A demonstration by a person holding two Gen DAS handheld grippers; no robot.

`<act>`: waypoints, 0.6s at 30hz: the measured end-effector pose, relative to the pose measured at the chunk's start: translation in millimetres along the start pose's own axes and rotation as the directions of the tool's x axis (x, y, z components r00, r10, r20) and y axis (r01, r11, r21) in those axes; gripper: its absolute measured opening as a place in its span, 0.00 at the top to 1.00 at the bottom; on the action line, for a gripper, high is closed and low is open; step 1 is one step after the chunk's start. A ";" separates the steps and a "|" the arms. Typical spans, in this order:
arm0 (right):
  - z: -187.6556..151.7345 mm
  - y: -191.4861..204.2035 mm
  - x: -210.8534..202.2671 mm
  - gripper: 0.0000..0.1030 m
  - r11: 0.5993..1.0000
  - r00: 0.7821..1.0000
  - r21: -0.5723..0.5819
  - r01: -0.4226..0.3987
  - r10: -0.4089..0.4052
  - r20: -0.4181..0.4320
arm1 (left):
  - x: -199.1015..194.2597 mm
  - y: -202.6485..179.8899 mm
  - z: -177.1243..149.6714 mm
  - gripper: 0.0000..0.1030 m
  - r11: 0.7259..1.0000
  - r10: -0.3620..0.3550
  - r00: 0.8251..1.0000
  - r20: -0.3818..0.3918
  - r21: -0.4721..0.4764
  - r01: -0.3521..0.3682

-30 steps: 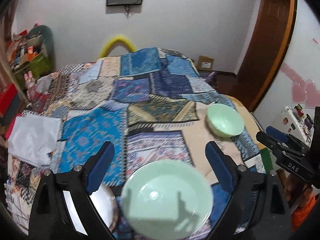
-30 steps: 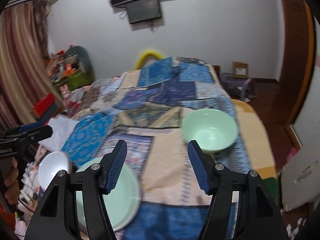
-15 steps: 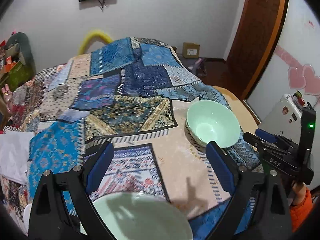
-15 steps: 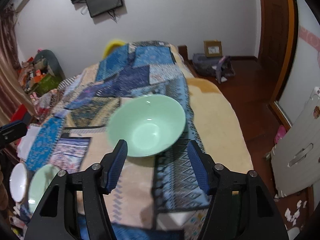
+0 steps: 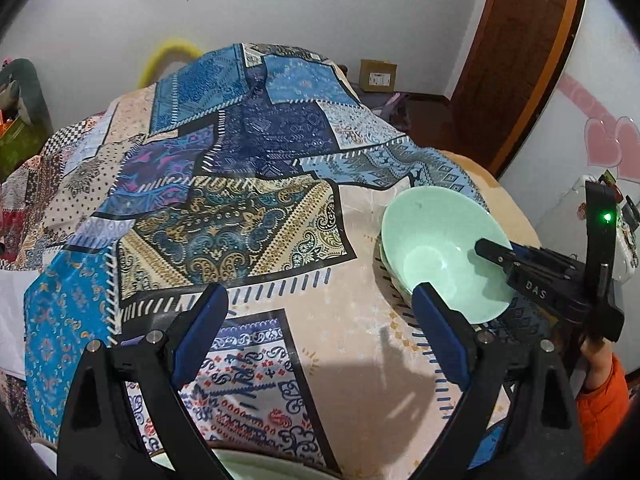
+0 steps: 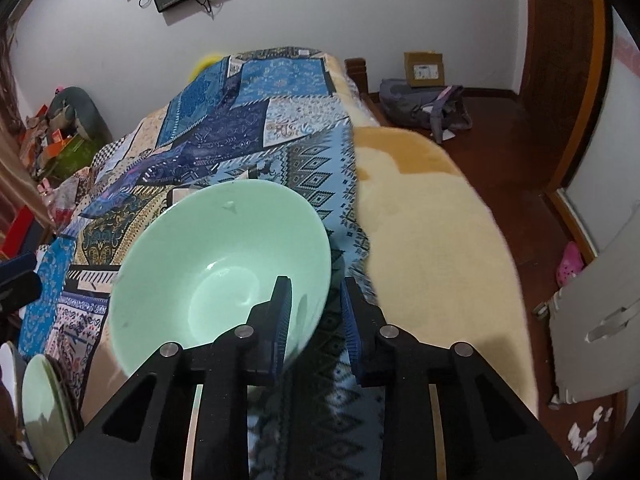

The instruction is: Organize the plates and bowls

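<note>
Finds the bowl [image 6: 216, 272] on the quilt [image 5: 224, 216], close to the cloth's right edge, beside the blanket [image 6: 432, 248] that lies bare there. Appears tipped, with the rim nearest the right gripper [image 6: 315, 282] sitting higher than the far rim; cannot tell whether the base is clear of the cloth. Straddles the bowl's wall with that gripper: one finger inside the pale green hollow, the other outside over the diamond-patterned patch. Has just been closing those jaws, with the wall between them, down to a narrow gap pinched onto the wall. Seen from the left wrist, reaches into the same bowl [image 5: 436, 252] from the right side with the right gripper [image 5: 492, 250], held by a hand [image 5: 596, 356] in an orange sleeve [image 5: 600, 408]; shows a green light on its upright bar.

Keeps the left gripper [image 5: 320, 294] spread wide above the quilt, with nothing between its blue pads, only patterned cloth below. Places the right-hand pad just in front of the bowl's near rim without a visible touch.

Shows a green plate [image 6: 40, 392] at the lower left in the right wrist view, well apart from the bowl, with a white plate [image 6: 6, 360] just behind it at the frame's edge. Catches only a curved green rim of the plate [image 5: 248, 468] at the bottom of the left wrist view, beneath the gripper's body
</note>
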State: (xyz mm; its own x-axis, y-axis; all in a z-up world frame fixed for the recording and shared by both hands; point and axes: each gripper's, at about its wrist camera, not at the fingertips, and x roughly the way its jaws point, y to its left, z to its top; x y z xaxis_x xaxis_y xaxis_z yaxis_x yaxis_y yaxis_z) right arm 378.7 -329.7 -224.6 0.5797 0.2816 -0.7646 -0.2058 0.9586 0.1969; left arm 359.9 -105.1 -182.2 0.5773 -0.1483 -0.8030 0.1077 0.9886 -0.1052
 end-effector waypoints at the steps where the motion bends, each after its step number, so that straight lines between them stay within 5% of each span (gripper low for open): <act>1: 0.1 1.1 0.5 0.78 1.000 1.000 -0.008 -0.004 0.004 0.004 | 2.3 -1.0 0.0 0.09 1.000 -0.001 1.000 -0.003 0.003 0.001; 13: -6.2 28.1 5.2 0.82 0.987 0.999 -0.155 -0.049 0.047 -0.019 | 25.6 -7.1 -6.8 0.10 1.000 -0.003 0.998 -0.065 -0.002 0.003; 18: -15.3 40.3 1.4 0.82 0.978 0.992 -0.169 -0.122 0.114 -0.055 | 35.5 -3.3 -12.4 0.25 1.000 0.001 0.993 -0.118 -0.018 -0.004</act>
State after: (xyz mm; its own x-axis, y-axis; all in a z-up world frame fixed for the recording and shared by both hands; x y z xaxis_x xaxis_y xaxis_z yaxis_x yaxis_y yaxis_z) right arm 359.2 -291.4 -227.2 0.5084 0.3863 -0.7696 -0.4050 0.8960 0.1823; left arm 370.0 -113.3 -217.6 0.4775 -0.1427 -0.8670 0.0911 0.9894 -0.1128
